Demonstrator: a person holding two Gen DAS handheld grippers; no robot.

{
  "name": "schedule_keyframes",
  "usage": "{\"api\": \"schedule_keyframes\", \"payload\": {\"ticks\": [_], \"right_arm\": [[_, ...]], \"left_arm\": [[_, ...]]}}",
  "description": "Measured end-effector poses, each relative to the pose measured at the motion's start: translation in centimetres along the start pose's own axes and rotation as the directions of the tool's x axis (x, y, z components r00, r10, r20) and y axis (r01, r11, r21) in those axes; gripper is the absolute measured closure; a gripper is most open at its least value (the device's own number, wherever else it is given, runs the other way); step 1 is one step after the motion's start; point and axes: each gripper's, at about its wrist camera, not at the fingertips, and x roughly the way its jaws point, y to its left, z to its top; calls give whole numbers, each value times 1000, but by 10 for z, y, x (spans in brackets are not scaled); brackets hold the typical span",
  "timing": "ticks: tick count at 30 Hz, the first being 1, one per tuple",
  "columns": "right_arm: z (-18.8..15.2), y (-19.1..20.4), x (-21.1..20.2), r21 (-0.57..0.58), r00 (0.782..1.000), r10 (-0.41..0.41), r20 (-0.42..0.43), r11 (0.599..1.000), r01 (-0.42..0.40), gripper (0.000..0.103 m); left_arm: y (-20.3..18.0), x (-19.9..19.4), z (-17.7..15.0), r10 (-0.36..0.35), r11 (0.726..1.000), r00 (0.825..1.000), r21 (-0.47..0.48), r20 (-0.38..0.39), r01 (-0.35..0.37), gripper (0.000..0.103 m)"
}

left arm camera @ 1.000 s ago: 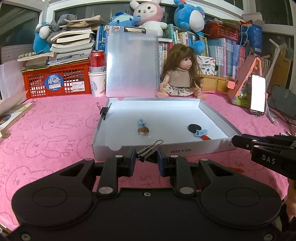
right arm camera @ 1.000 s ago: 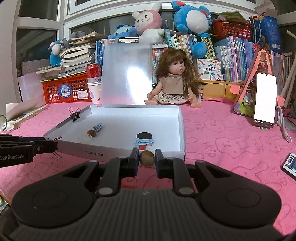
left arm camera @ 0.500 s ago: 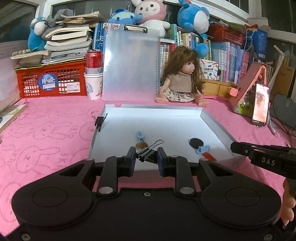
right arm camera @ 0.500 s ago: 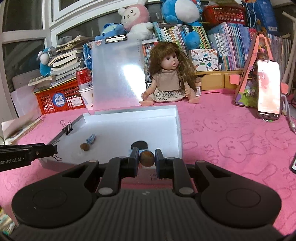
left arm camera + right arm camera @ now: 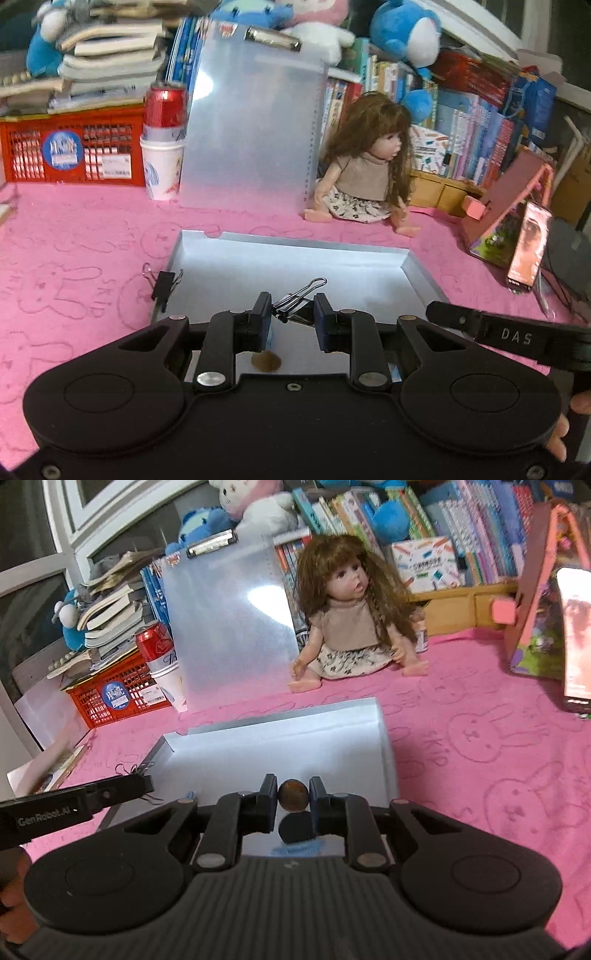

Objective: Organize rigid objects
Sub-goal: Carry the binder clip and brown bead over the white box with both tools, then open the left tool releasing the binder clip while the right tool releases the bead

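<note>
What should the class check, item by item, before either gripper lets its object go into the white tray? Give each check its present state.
1. Left gripper grips the binder clip: ok, clip pinched between both fingers.
2. Right gripper grips the brown nut: ok.
3. Clip is over the white tray: ok, tray floor shows behind and below it.
4. Nut is over the tray: ok, it hangs above the black disc inside.
5. Drop spot under the clip is free: not ok, another brown nut lies just below the fingers.
6. Height above the tray floor: cannot tell.
</note>
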Motion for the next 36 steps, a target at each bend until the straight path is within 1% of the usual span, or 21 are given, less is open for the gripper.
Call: {"api": "schedule_keyframes", "payload": {"ticks": [3,6,8,12,18,24,32,36], "right_arm": [[9,0,18,27,999,2,-37,1000,-1,81],[13,0,34,52,998,9,-65,999,-5,81],[13,1,41,48,997,9,-76,999,-5,81],[11,4,52,30,996,-10,-90,999,13,81],[9,6,61,10,994,-29,-106,999,30,81],[6,7,68,-9,992,-42,-120,999,41,81],[-1,10,72,-63,989,-70,-133,996,62,80],[-4,11,70,-76,989,-73,-130,995,63,81]], "left_arm": [[4,22,10,12,1000,999,-16,-37,-13,80],[7,39,14,49,999,998,-3,-33,-49,80],[7,47,14,64,998,997,7,-31,-63,80],[10,61,12,87,996,995,9,-51,-87,80],[9,73,8,99,995,993,9,-63,-98,80],[10,87,3,108,994,989,-1,-98,-108,80],[10,90,-8,108,994,987,14,-121,-107,80],[10,87,-12,95,995,987,14,-128,-94,80]]}}
